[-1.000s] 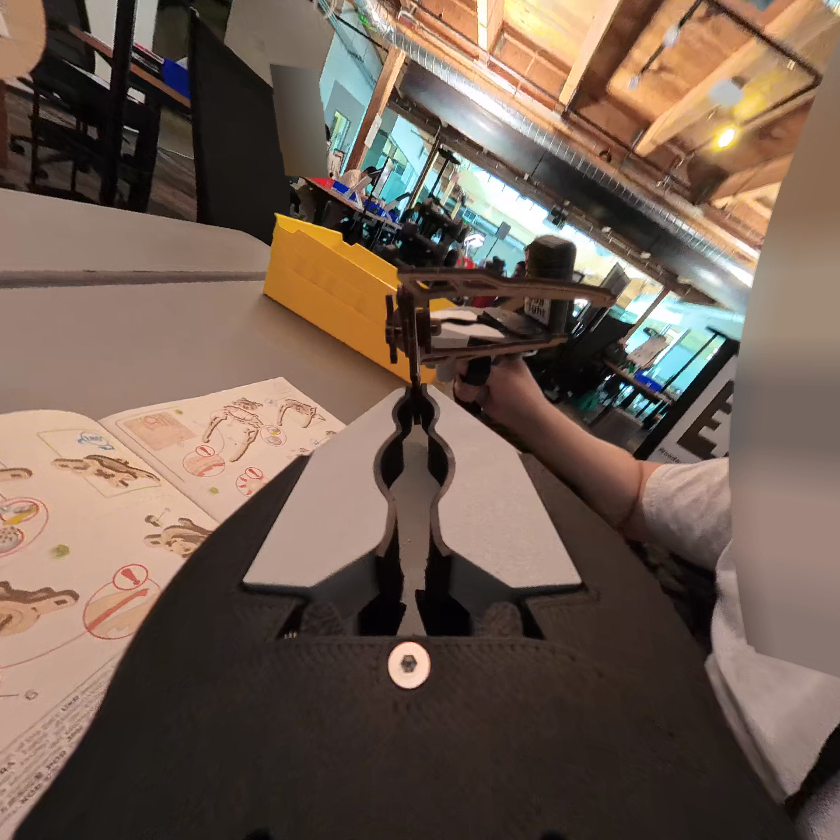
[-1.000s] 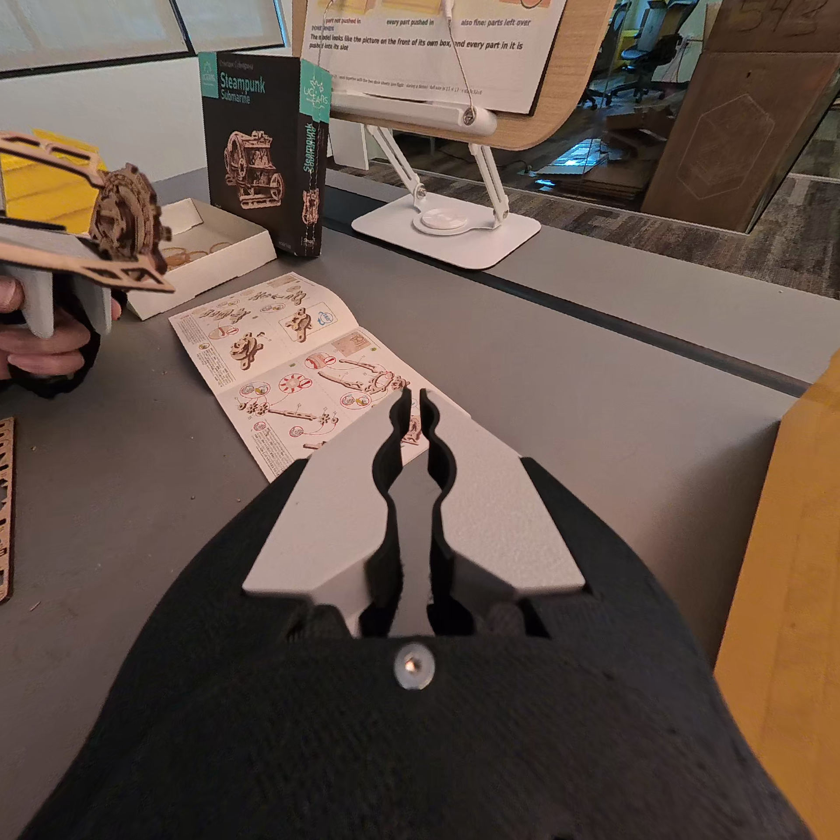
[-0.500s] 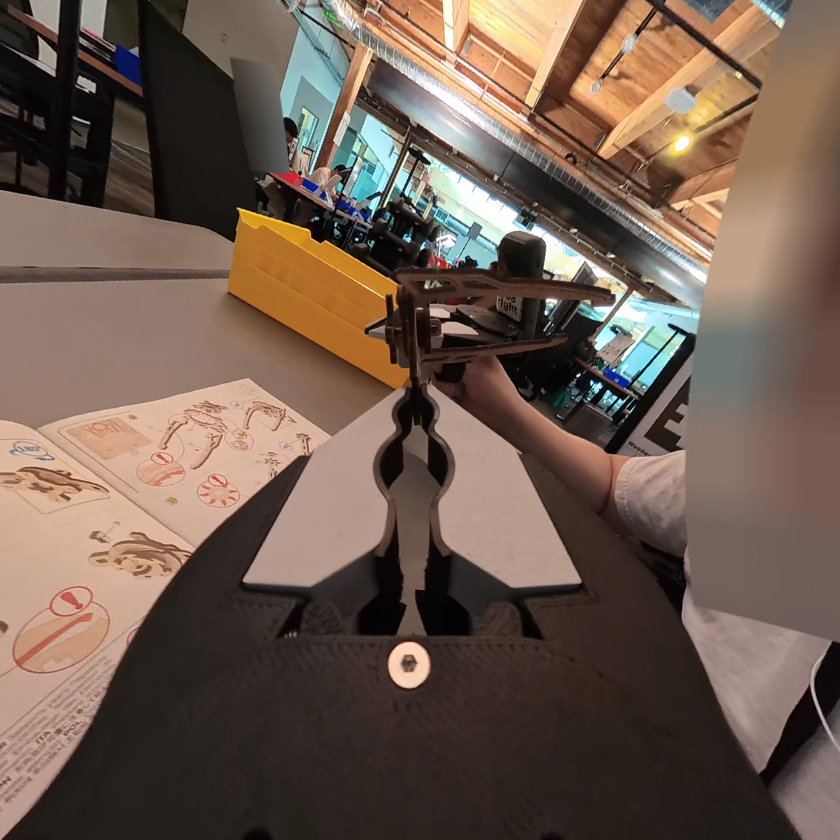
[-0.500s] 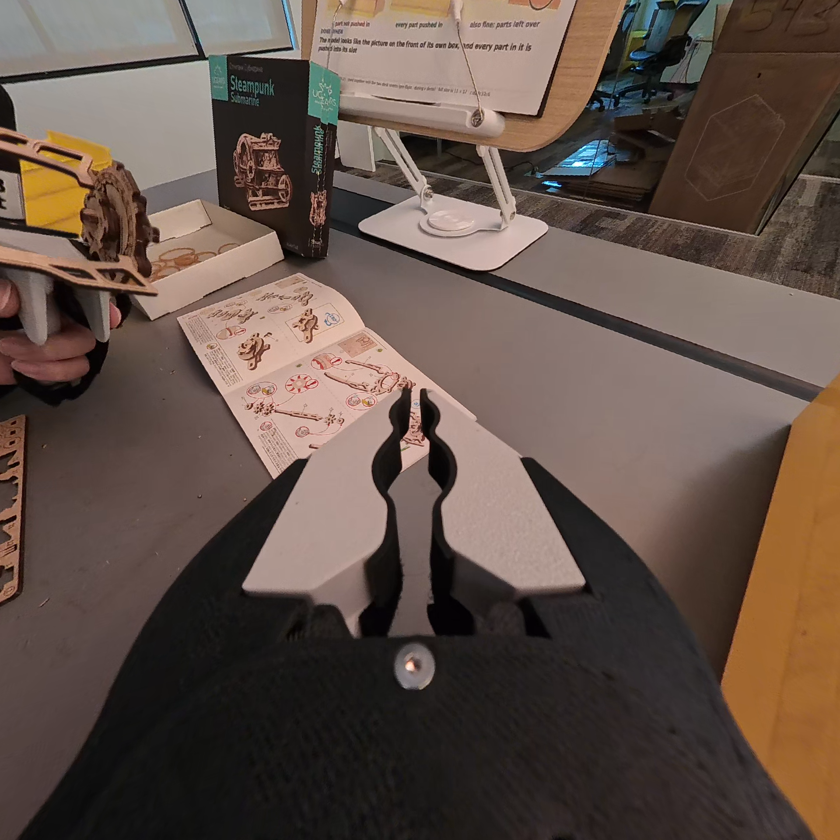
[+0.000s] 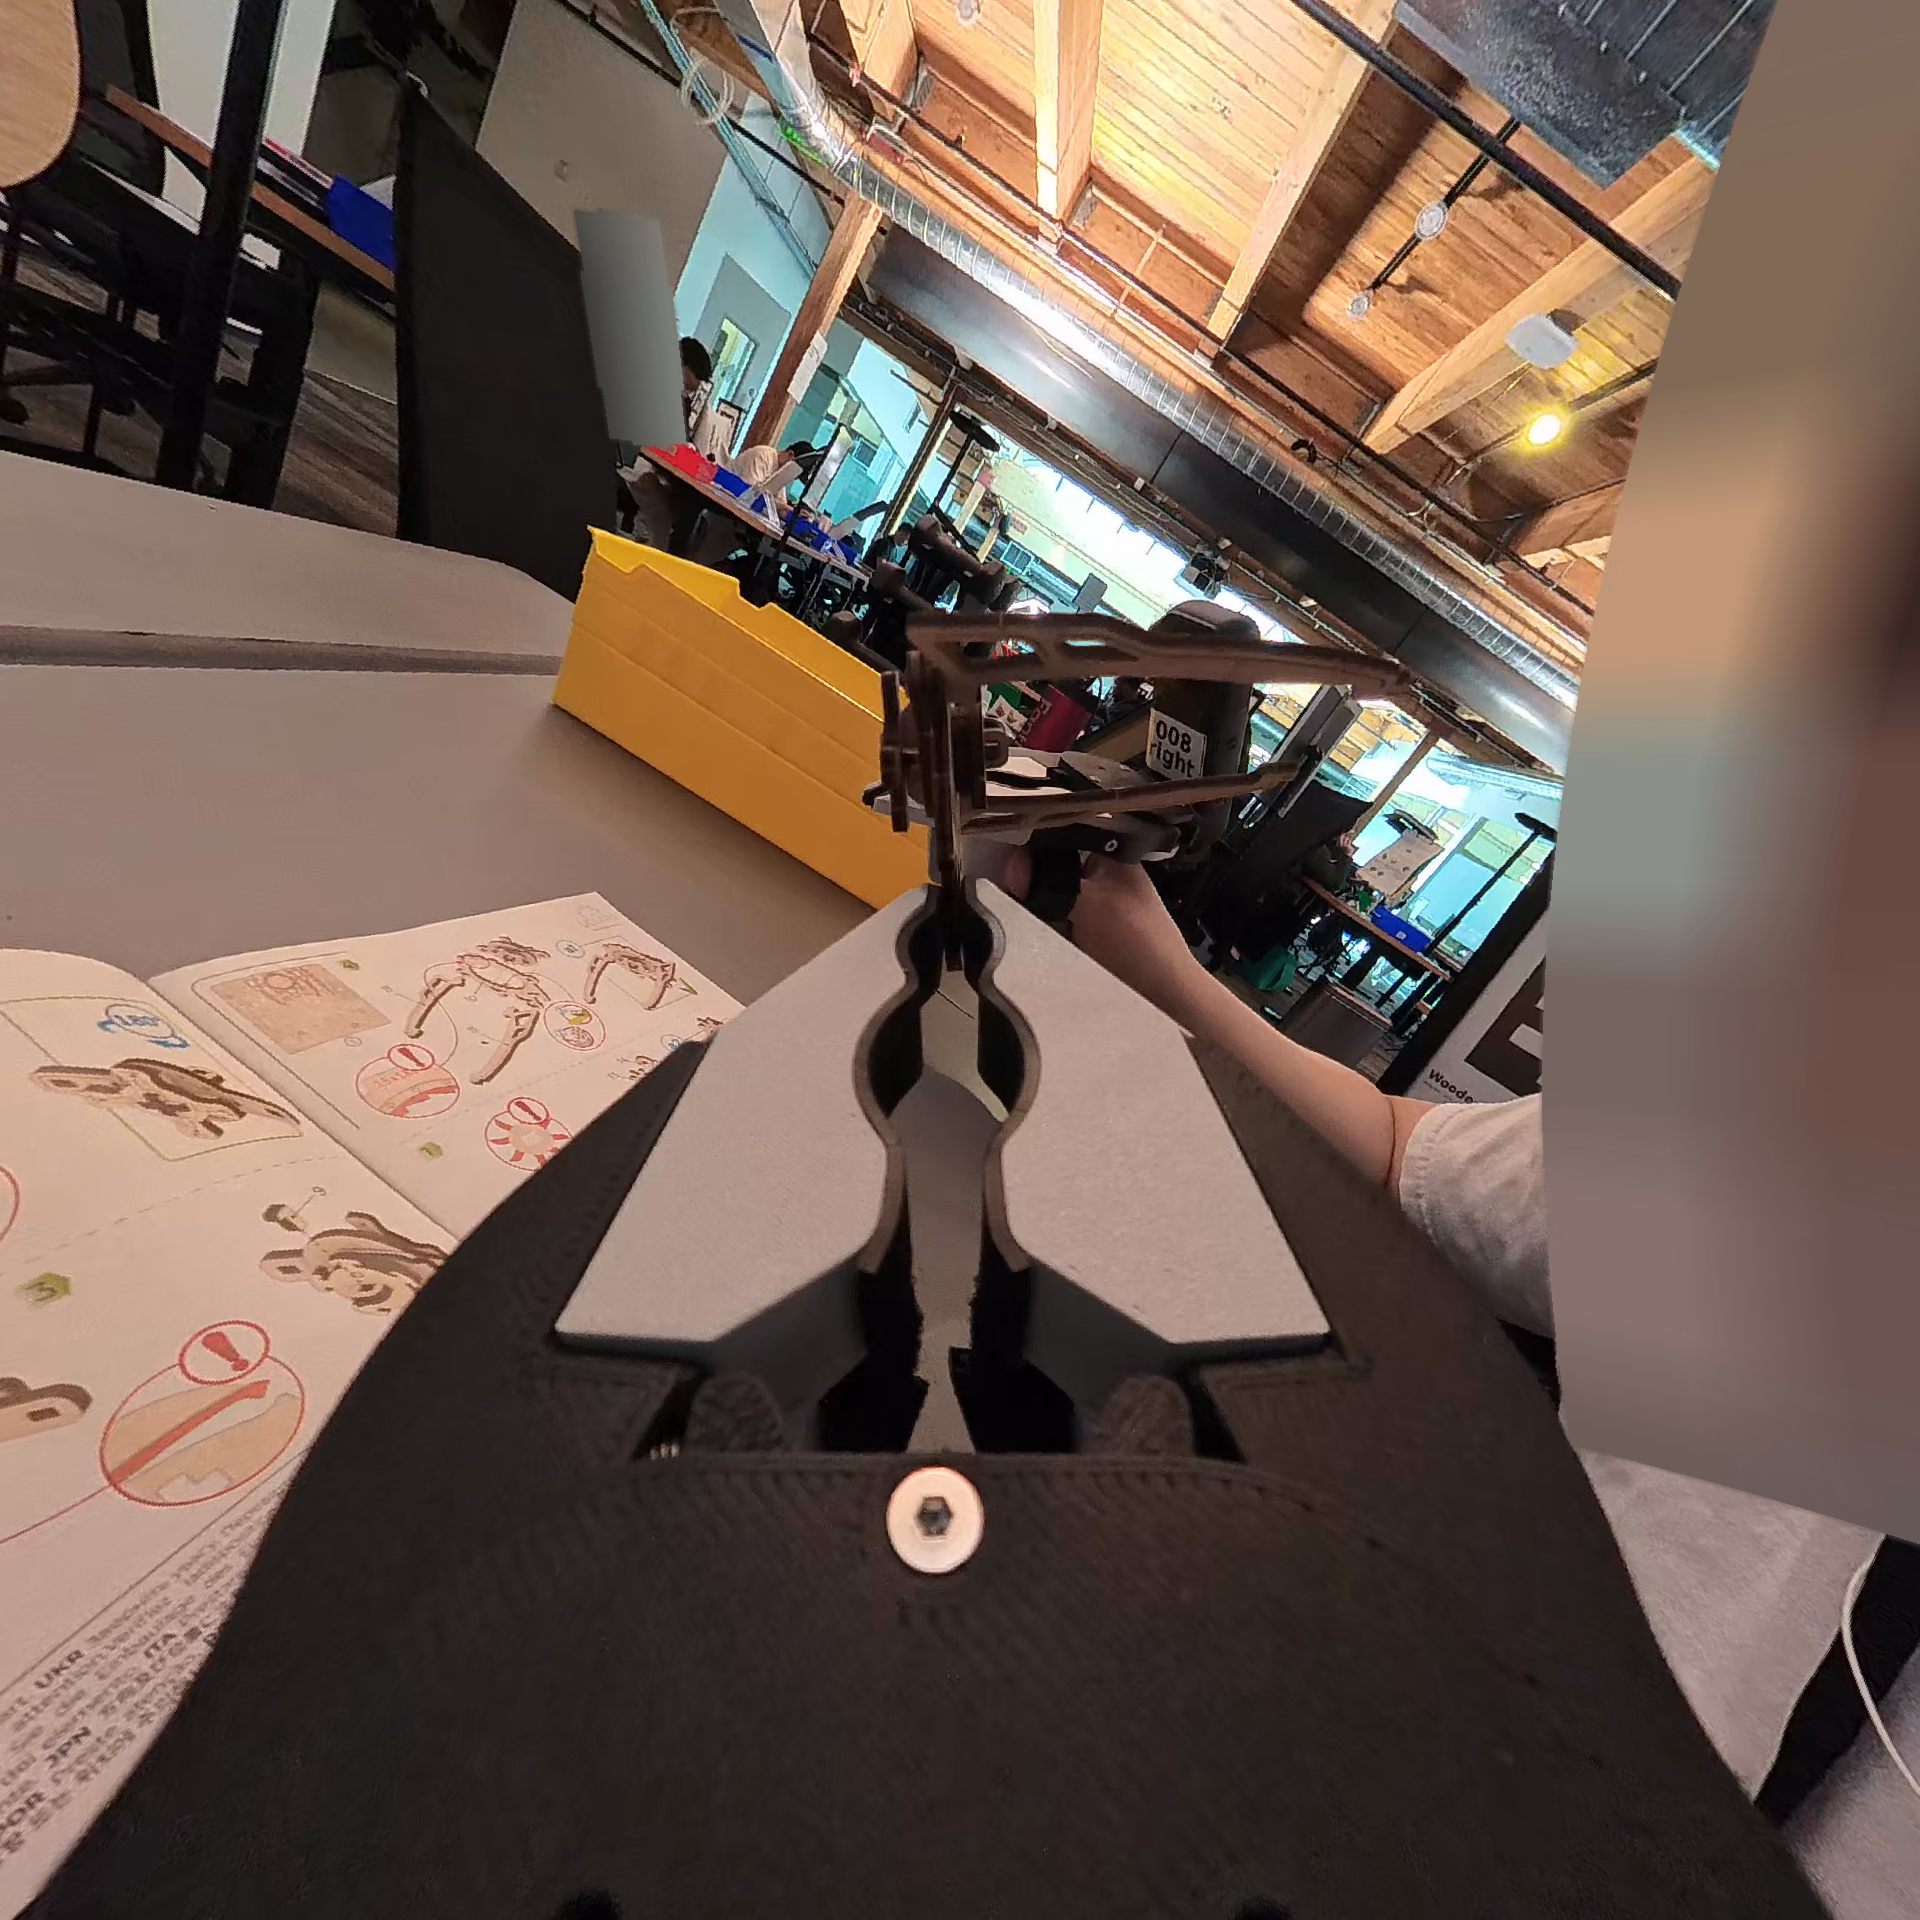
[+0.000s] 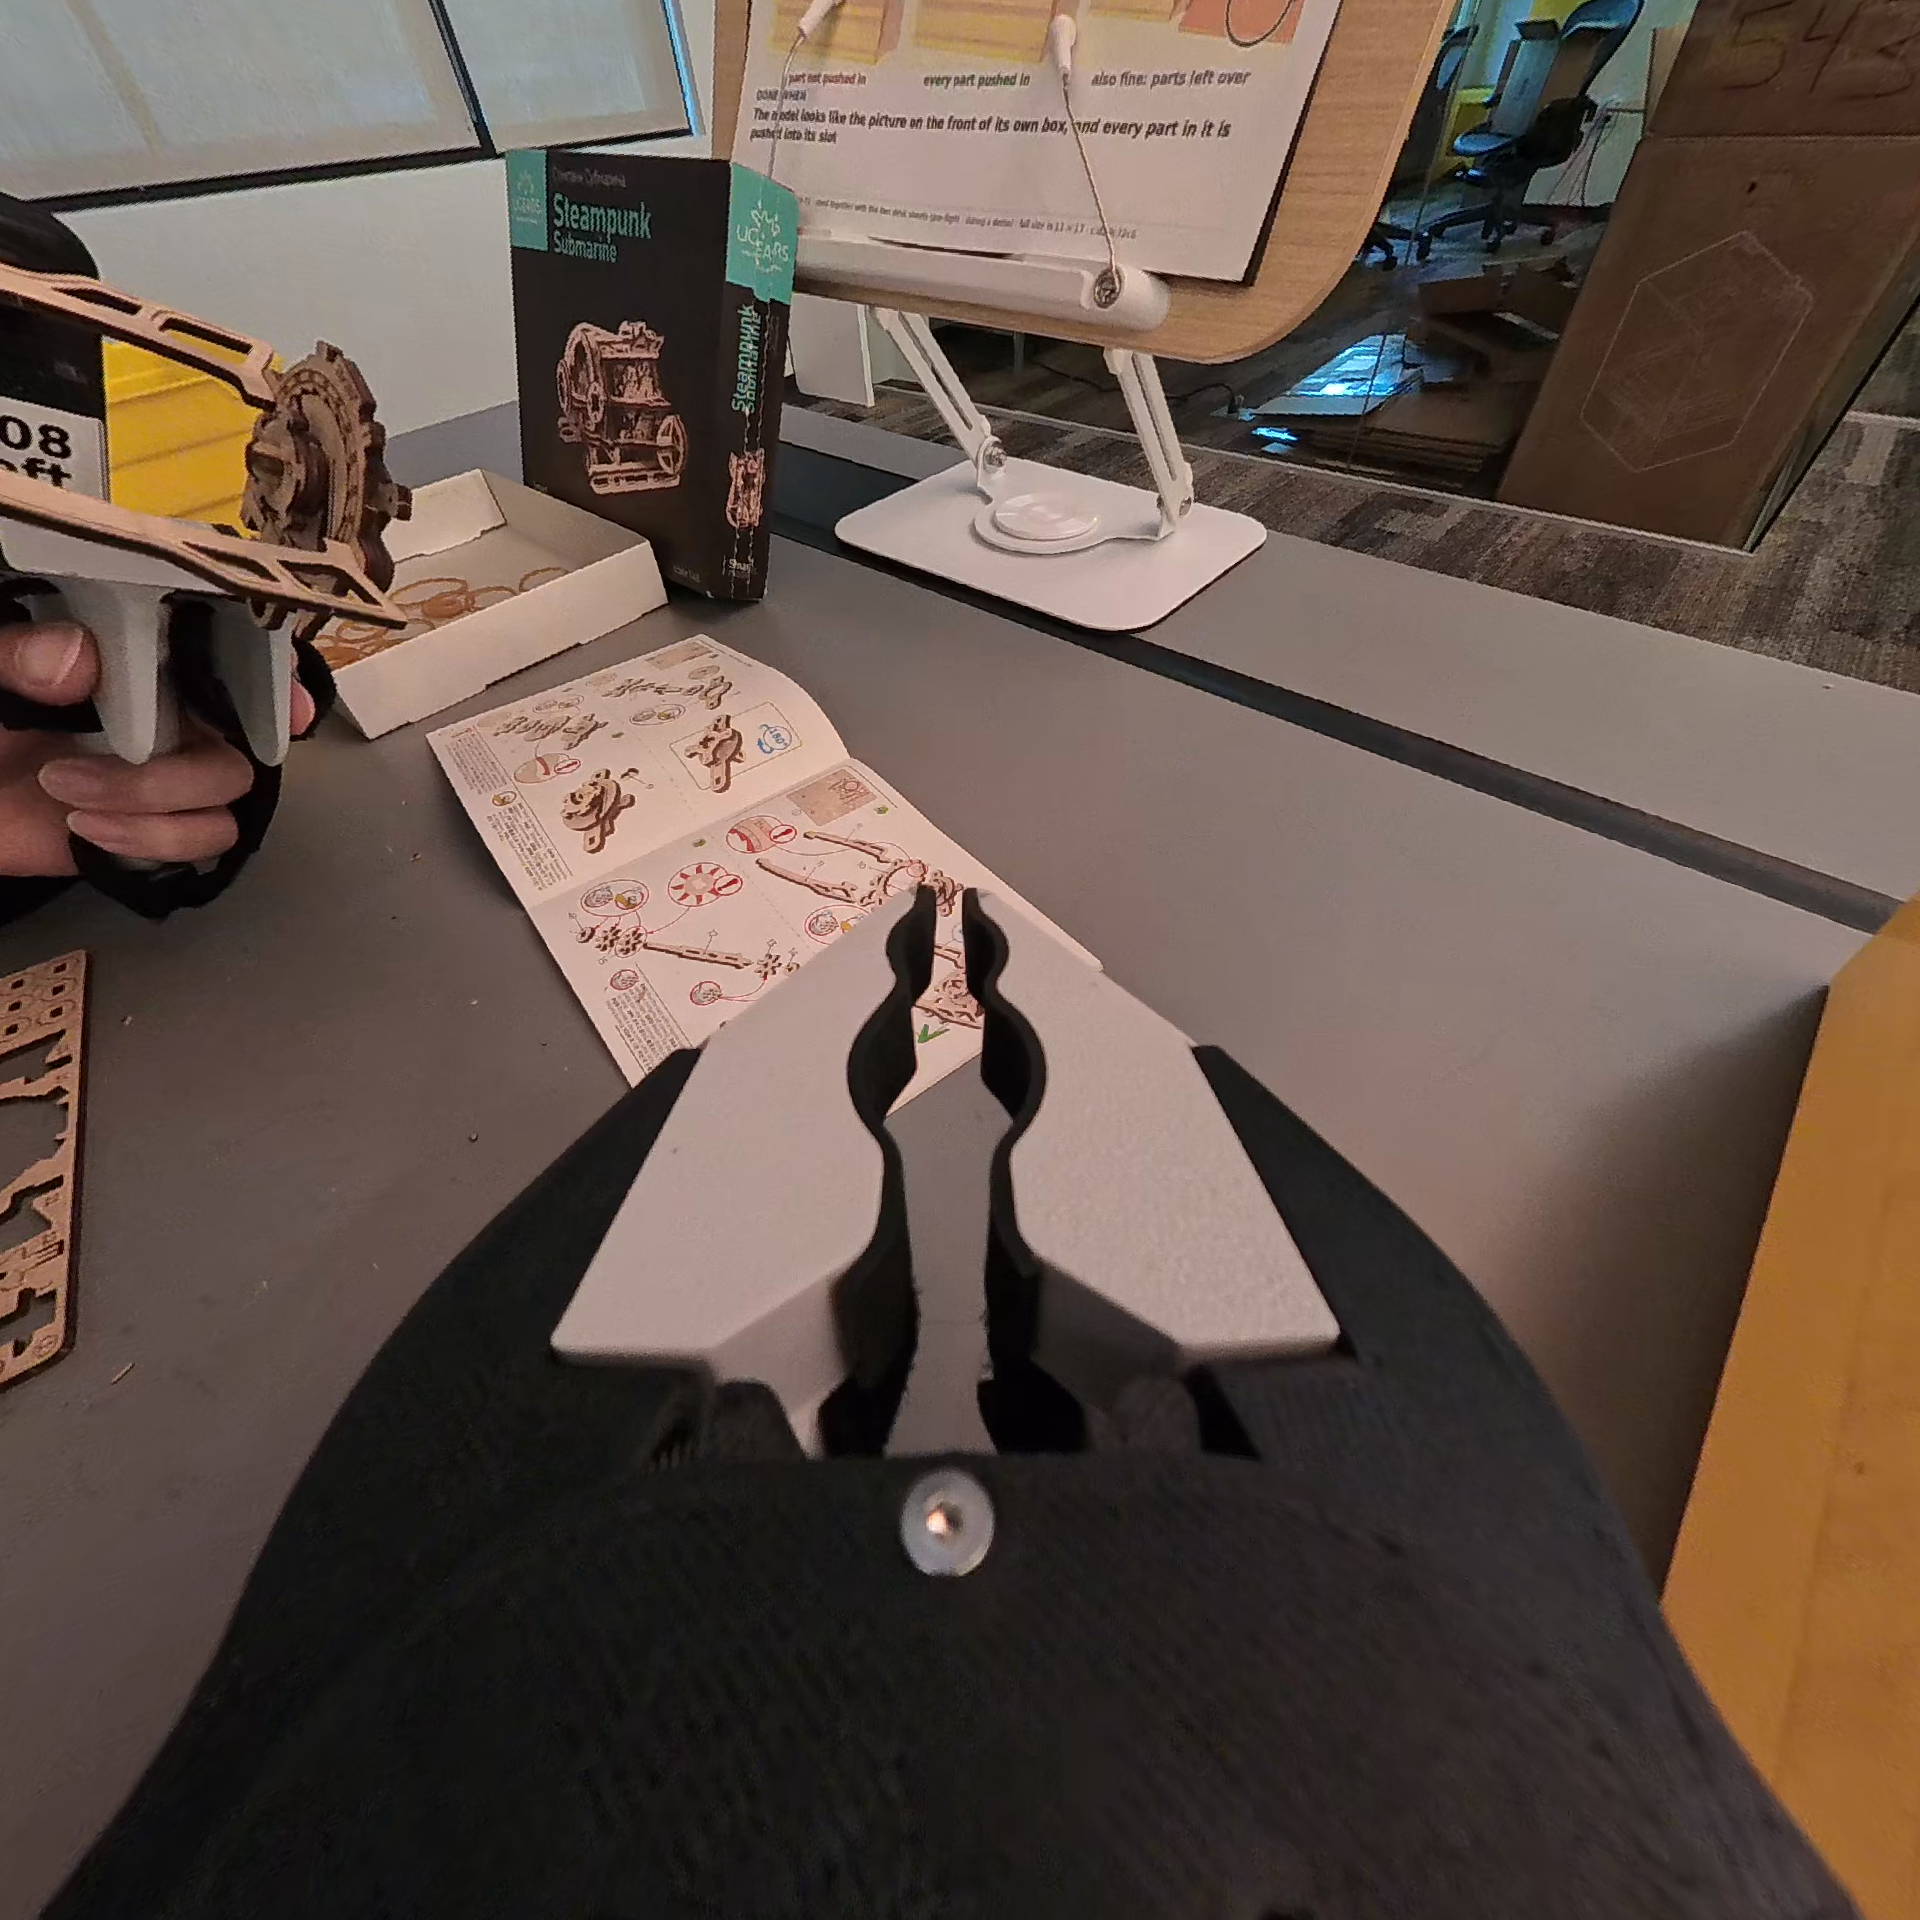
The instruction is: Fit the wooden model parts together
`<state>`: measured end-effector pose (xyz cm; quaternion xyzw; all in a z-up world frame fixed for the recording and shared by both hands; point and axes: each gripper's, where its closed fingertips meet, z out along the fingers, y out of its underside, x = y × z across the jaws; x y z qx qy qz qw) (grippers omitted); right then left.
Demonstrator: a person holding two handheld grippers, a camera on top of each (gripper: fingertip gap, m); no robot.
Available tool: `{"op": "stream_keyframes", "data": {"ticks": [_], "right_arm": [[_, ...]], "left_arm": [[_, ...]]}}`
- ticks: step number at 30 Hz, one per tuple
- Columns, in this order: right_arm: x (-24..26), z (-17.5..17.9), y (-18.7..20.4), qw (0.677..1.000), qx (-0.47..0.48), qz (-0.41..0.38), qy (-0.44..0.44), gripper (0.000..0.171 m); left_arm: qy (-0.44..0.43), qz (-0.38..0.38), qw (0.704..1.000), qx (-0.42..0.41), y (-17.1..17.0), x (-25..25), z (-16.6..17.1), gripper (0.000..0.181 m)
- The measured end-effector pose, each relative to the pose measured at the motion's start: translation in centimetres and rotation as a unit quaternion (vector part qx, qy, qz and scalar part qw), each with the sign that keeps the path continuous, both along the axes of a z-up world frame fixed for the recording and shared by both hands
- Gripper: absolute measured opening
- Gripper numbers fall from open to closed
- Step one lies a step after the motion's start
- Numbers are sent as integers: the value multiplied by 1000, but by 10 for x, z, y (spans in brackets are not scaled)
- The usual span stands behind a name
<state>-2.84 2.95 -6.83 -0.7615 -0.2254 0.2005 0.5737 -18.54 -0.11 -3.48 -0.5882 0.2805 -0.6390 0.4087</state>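
Wooden model, one piece, sits pinched in my left tongs above the table. My right tongs are nearly closed on nothing, over one open booklet. One box stands beyond.

2 grippers, 1 model, 1 booklet, 1 box, approx. 1 sheet.

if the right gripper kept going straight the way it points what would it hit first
Most likely the open instruction booklet lying flat on the grey table: the right gripper is empty, nearly closed, and angled down with its tips over the page. Depth is unclear.
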Motion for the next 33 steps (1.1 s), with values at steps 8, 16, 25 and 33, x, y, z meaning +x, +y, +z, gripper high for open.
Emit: {"op": "stream_keyframes", "data": {"ticks": [8, 16, 25, 33], "right_arm": [[-1, 0, 0, 1000, 1, 2, 0, 3], [-2, 1, -1, 1000, 2, 4, -1, 3], [-2, 1, -1, 1000, 3, 5, -1, 3], [-3, 1, -1, 1000, 3, 6, -2, 3]], "left_arm": [[-2, -2, 1000, -1, -1, 1, 0, 0], [-5, 1, 1000, 1, -1, 0, 1, 0], [-4, -1, 1000, 1, -2, 1, 1, 0], [-6, -4, 1000, 2, -3, 1, 1, 0]]}}
